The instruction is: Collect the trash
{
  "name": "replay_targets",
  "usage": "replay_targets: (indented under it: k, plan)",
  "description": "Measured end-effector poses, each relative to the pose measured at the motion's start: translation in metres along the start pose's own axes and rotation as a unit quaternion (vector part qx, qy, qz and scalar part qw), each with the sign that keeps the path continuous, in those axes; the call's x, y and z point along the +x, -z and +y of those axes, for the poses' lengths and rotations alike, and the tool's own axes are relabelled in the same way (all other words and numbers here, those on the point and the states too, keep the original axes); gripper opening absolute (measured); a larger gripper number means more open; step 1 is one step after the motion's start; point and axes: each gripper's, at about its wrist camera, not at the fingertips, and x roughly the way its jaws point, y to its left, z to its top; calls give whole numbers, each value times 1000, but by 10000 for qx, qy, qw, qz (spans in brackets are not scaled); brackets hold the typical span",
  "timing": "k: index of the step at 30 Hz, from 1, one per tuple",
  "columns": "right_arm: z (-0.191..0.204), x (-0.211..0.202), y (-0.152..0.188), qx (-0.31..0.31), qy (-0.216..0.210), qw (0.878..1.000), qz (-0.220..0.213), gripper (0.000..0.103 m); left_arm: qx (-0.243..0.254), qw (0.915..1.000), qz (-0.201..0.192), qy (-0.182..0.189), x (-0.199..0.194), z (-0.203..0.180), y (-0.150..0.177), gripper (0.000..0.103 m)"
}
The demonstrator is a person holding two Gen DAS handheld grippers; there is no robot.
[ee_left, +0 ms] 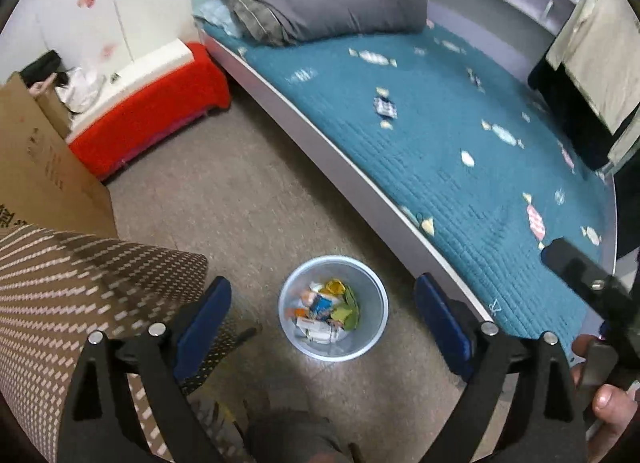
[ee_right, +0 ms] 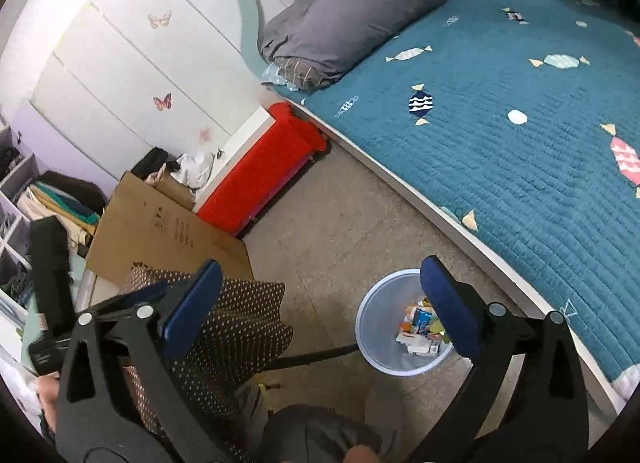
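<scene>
Fingers of left gripper [ee_left: 323, 305] and right gripper [ee_right: 322, 305] both spread wide, holding nothing, above the floor with the trash bin [ee_left: 333, 347] of wrappers [ee_left: 326, 309] ahead between them; likely between pickups, next needs locating loose trash.

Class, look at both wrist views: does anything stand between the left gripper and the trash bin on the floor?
Nothing visible does. The left gripper is open and empty, and the bin, with wrappers inside, shows clear between its fingers. The patterned chair stays off to the left.
</scene>
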Motion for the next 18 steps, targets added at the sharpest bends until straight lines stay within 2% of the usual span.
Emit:
replay_targets:
  k: [4,7,15,18]
  plan:
    - [32,-15,9,-316,75,9995,-20,97,79,9987,-475,-177,-45,4,19,94]
    - [56,-27,15,-491,45,9988,-23,97,259,9942,-917,-505,-87,5,37,96]
    - [128,-65,39,-1112,-91,9937,-80,97,220,9835,-1652,-702,-172,18,77,98]
    - [160,-82,48,-1371,-172,9903,-157,97,91,9769,-1975,-812,-205,30,95,98]
